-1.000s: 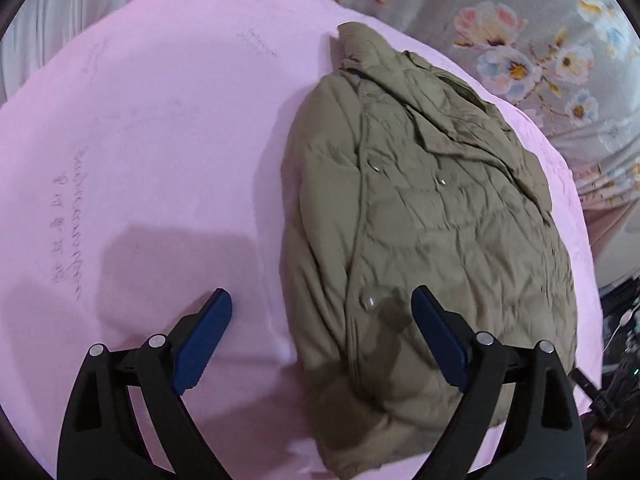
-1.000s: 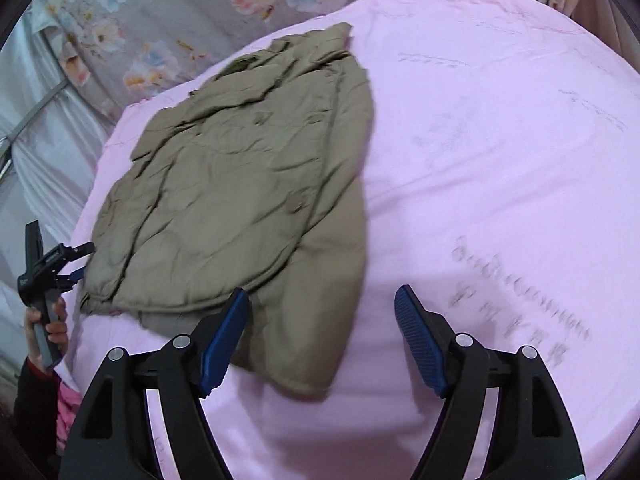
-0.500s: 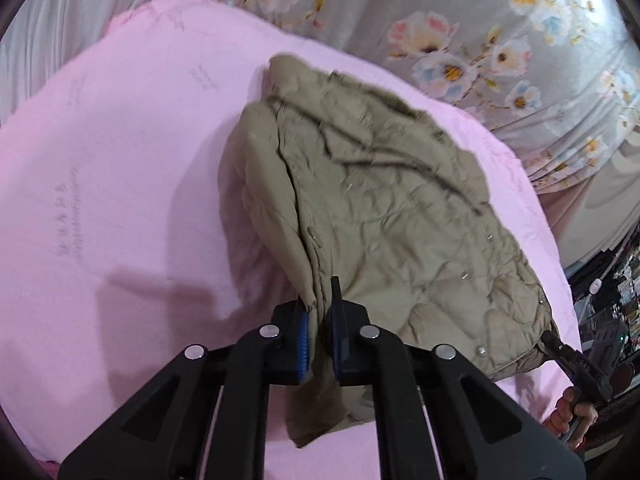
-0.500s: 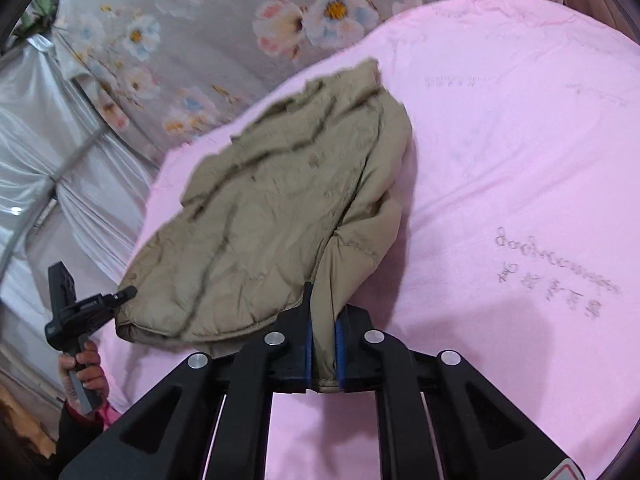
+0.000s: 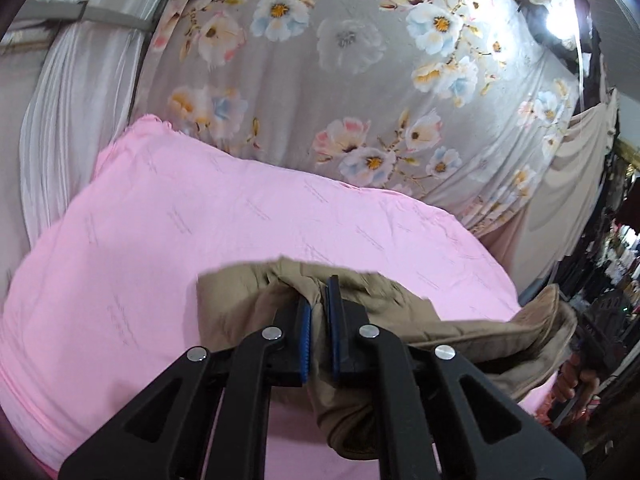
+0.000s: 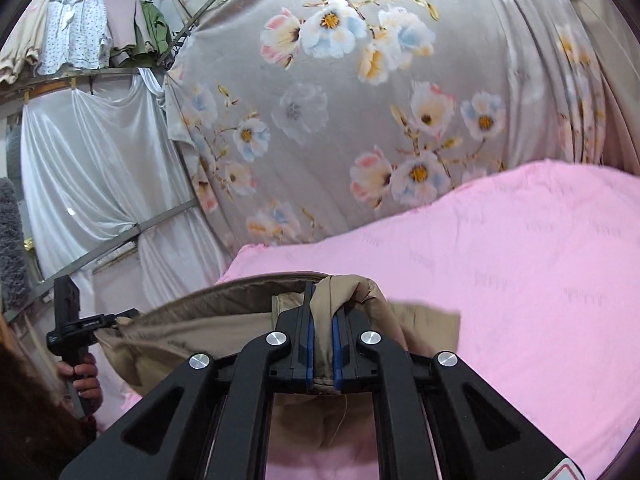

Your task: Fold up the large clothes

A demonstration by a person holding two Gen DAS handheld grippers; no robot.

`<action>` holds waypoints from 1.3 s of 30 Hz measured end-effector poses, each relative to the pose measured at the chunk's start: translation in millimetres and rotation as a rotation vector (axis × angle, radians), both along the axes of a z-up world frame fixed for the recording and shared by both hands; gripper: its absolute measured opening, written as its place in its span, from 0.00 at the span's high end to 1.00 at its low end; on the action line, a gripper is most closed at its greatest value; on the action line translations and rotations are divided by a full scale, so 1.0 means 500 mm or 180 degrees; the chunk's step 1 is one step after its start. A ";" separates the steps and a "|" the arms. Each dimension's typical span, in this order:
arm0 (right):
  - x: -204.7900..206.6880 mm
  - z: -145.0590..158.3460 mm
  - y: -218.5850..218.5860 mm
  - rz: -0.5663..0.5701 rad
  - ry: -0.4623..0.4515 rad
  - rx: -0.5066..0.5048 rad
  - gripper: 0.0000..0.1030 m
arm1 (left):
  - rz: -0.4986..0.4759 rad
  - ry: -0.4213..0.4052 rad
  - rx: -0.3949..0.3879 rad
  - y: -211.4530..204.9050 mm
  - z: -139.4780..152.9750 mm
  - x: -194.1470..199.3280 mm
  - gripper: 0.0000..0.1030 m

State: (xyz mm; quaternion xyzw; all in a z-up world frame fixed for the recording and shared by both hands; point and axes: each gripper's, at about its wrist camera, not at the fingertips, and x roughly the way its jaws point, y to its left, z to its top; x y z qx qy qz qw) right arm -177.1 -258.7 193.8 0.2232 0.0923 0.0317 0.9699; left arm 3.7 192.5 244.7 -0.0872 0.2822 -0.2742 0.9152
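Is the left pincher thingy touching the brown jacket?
Touching. In the left wrist view, the left gripper has its blue pads closed on a fold of the olive-brown jacket, with fabric pinched between them and no gap showing.

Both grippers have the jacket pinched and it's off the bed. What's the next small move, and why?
Probably carry the khaki jacket forward and lower its free edge onto the pink sheet. The left gripper and right gripper are each shut on an edge, the fabric hangs slack between them, and the sheet ahead lies bare.
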 end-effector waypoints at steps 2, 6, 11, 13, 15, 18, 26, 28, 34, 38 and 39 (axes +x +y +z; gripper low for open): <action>0.100 -0.016 -0.018 -0.0107 0.0159 0.0070 0.93 | 0.0110 0.0049 0.0137 -0.037 -0.013 0.070 0.93; 0.268 -0.100 -0.038 -0.0272 0.0567 0.0229 0.93 | 0.0402 0.0409 0.0576 -0.126 -0.134 0.264 0.91; 0.412 -0.231 -0.043 -0.0416 0.1177 0.0199 0.92 | 0.0532 0.0888 0.0868 -0.178 -0.309 0.393 0.87; 0.437 -0.271 -0.045 -0.0476 0.1305 0.0162 0.92 | 0.0556 0.0997 0.0874 -0.186 -0.364 0.422 0.84; 0.454 -0.310 -0.051 -0.0511 0.1421 0.0181 0.92 | 0.0555 0.1022 0.0828 -0.186 -0.387 0.432 0.82; 0.453 -0.338 -0.057 -0.0496 0.1416 0.0297 0.92 | 0.0544 0.0929 0.0794 -0.188 -0.400 0.424 0.81; 0.344 -0.272 -0.098 -0.0237 0.0670 0.1020 0.57 | 0.0725 0.0337 0.0569 -0.125 -0.294 0.336 0.15; 0.310 -0.241 -0.104 -0.0234 0.0474 0.1015 0.53 | 0.0657 0.0186 0.0575 -0.111 -0.258 0.314 0.15; 0.369 -0.226 -0.046 -0.0633 0.1053 -0.0093 0.49 | 0.0392 0.0411 0.0695 -0.147 -0.258 0.359 0.15; 0.462 -0.265 -0.022 -0.0602 0.1355 -0.0374 0.49 | 0.0285 0.0626 0.0944 -0.204 -0.320 0.426 0.16; 0.485 -0.274 -0.022 -0.0656 0.1427 -0.0449 0.49 | 0.0283 0.0650 0.0991 -0.215 -0.332 0.442 0.18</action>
